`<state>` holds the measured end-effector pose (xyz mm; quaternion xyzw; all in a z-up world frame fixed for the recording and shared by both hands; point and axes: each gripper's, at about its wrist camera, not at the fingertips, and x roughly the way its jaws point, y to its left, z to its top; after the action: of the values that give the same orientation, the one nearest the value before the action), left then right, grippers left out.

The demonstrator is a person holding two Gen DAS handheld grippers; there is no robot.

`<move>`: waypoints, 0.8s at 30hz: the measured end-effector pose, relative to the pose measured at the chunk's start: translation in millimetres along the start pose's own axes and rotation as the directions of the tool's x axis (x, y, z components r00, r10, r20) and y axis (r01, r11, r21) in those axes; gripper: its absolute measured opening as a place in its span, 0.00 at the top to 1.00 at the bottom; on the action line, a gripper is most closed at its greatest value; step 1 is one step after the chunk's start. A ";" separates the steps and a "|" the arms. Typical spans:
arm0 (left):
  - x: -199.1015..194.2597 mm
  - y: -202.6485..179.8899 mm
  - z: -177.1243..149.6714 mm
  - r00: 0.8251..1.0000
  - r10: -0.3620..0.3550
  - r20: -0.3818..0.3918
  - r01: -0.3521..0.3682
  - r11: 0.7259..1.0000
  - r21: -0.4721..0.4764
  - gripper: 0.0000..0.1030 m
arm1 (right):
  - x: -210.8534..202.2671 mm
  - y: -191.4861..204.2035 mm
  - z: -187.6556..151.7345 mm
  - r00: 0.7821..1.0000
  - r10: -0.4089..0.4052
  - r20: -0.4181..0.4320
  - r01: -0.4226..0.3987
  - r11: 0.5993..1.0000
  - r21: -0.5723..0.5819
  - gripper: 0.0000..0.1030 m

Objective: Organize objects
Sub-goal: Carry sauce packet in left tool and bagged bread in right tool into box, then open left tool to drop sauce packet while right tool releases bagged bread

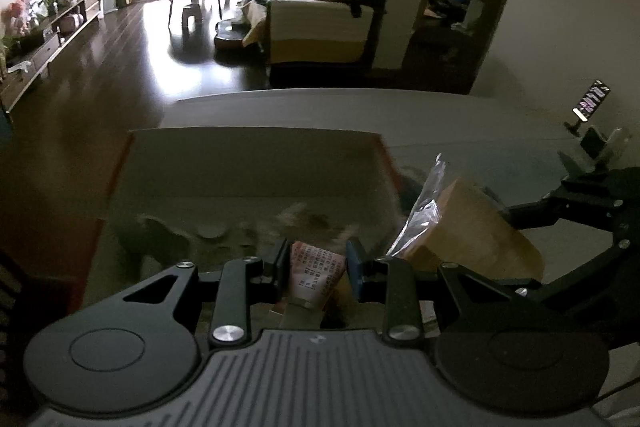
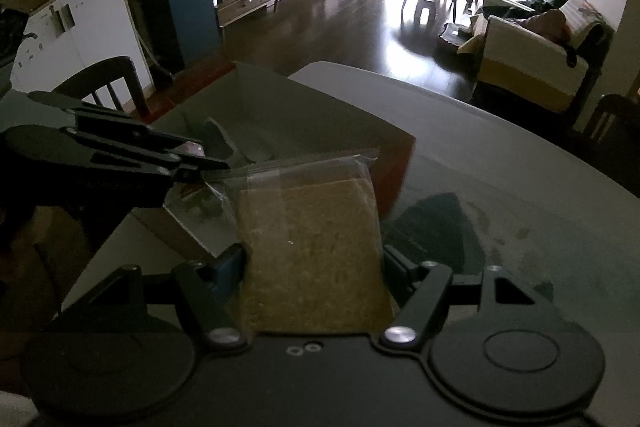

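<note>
left gripper point(image 1: 318, 265): jaws closed on a printed packet point(image 1: 318, 273), carried over the open box point(image 1: 256, 167), likely to drop it in | right gripper point(image 2: 314, 263): jaws clamped on a clear bag of brown slab point(image 2: 312, 247), held above the tabletop point(image 2: 500, 155) beside the box, probably next in line
</note>
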<state>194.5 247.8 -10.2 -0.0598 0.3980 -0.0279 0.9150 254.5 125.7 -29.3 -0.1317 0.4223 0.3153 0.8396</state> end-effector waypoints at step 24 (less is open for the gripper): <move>84.3 67.9 7.4 0.990 0.070 -0.120 -0.069 0.998 0.014 0.72 | 107.7 53.2 31.6 0.990 -0.133 -0.053 0.118 0.968 -0.221 0.31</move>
<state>257.6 307.4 -75.3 -0.0397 0.4540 -0.0015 0.8901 288.0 226.9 -92.9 -0.2597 0.4040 0.3014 0.8237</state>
